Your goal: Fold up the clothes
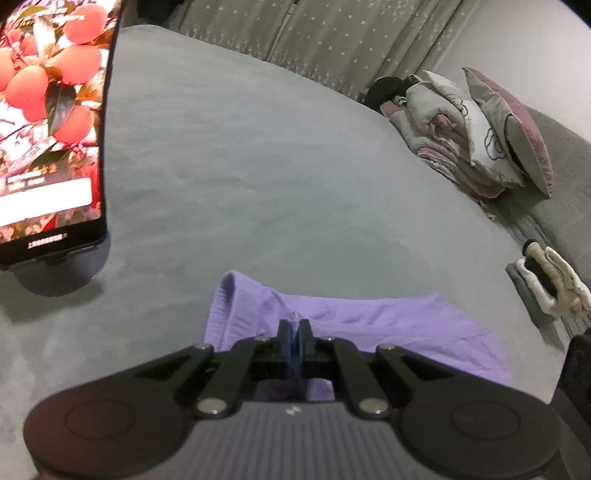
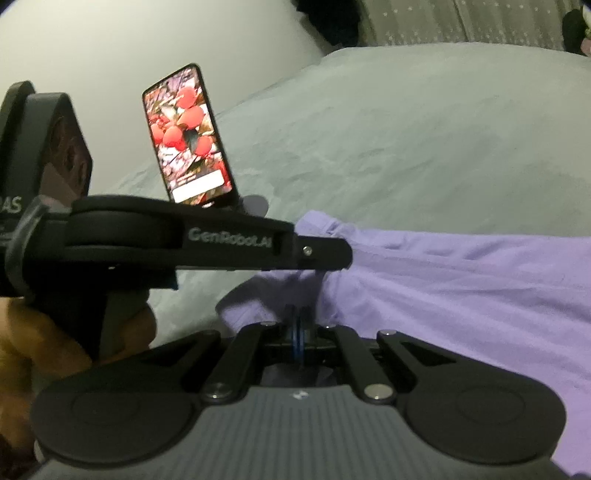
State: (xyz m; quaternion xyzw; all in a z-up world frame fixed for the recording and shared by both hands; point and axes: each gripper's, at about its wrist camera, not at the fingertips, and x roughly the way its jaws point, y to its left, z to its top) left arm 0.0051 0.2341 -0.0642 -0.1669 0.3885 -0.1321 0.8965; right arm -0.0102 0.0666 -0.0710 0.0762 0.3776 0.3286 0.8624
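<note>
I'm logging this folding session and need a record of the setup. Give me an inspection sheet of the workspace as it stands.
Surface: grey bed sheet, lightly wrinkled.
Job's things: purple garment, spread on the sheet near the camera, one edge lifted.
Clutter: phone propped upright on a stand, screen lit; white glove at the bed's edge.
Grippers: left gripper jaws shut on the garment's edge; right gripper jaws shut on the garment beside it.
Cables: nothing seen.
Surroundings: pile of pillows and bedding at the far side; star-patterned curtains behind.
</note>
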